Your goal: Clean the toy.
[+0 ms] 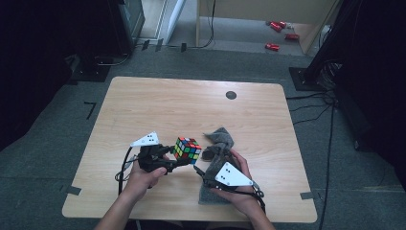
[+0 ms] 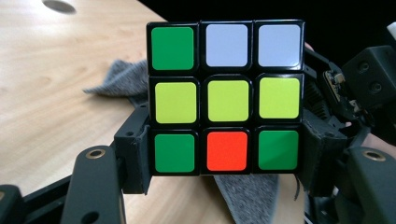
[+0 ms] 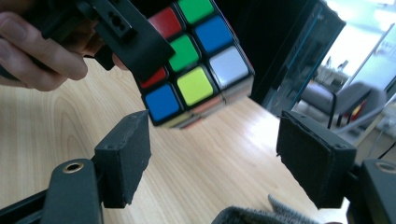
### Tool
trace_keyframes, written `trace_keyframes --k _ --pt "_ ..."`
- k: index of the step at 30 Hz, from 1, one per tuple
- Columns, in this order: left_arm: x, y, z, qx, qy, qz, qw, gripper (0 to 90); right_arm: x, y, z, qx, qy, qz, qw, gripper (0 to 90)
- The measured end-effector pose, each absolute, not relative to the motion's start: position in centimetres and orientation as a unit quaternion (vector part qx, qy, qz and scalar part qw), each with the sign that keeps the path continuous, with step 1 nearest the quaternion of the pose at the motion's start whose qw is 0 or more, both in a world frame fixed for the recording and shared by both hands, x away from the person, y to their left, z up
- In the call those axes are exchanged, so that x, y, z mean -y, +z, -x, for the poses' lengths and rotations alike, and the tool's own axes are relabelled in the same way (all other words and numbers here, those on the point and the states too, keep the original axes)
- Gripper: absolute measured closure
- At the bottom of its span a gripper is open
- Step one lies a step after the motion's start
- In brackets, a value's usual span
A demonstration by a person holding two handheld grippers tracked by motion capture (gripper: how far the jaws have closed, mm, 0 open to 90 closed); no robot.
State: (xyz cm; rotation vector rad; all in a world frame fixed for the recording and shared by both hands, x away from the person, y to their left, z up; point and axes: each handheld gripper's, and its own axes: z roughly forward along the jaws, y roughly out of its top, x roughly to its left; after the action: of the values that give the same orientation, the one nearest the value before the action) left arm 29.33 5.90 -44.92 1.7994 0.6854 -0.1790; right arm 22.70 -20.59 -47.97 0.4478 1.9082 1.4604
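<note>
A scrambled Rubik's cube point(image 1: 187, 149) hangs just above the table, clamped at its lower layer between the pads of my left gripper point(image 1: 181, 155). In the left gripper view the cube point(image 2: 226, 98) shows a face of green, white, yellow and one red square, with the left gripper point(image 2: 226, 158) shut on its sides. My right gripper point(image 1: 207, 162) sits to the cube's right, over a grey cloth point(image 1: 221, 139). In the right gripper view its jaws point(image 3: 215, 154) stand wide apart with nothing between them, and the cube point(image 3: 196, 60) floats beyond and above them.
The wooden table point(image 1: 191, 105) has a dark round spot point(image 1: 231, 95) near its far edge. The grey cloth point(image 2: 116, 77) lies crumpled at the front right. Dark cabinets flank the table, and small red objects point(image 1: 275, 46) lie on the floor behind it.
</note>
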Motion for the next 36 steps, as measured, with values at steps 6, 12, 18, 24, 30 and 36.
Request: trace_keyframes --k 6,12,18,24,30,36 --pt "-5.4 -45.2 -29.5 -0.283 -0.110 -0.776 0.553 34.8 20.0 -48.3 -22.5 -0.742 0.550 -0.139 0.357 24.0" --pt "-4.6 -45.3 -29.1 -0.269 -0.115 -0.788 0.542 34.7 19.6 -48.5 -22.2 -0.747 0.539 -0.118 0.370 27.8" --pt "-4.5 -45.7 -29.5 -0.277 -0.147 -0.787 0.531 34.5 19.5 -48.6 -22.1 -0.750 0.530 -0.095 0.384 29.3" --pt "-4.4 -45.8 -29.4 -0.271 -0.141 -0.787 0.536 32.5 19.6 -48.7 -22.0 -0.758 0.529 -0.092 0.371 33.9" --pt "-4.7 -45.4 -28.9 -0.254 -0.073 -0.787 0.557 25.4 20.4 -48.5 -22.5 -0.763 0.524 -0.126 0.358 33.9" --pt "-5.4 -45.1 -28.5 -0.237 0.014 -0.772 0.589 23.5 22.5 -48.0 -23.5 -0.743 0.537 -0.200 0.346 33.9"
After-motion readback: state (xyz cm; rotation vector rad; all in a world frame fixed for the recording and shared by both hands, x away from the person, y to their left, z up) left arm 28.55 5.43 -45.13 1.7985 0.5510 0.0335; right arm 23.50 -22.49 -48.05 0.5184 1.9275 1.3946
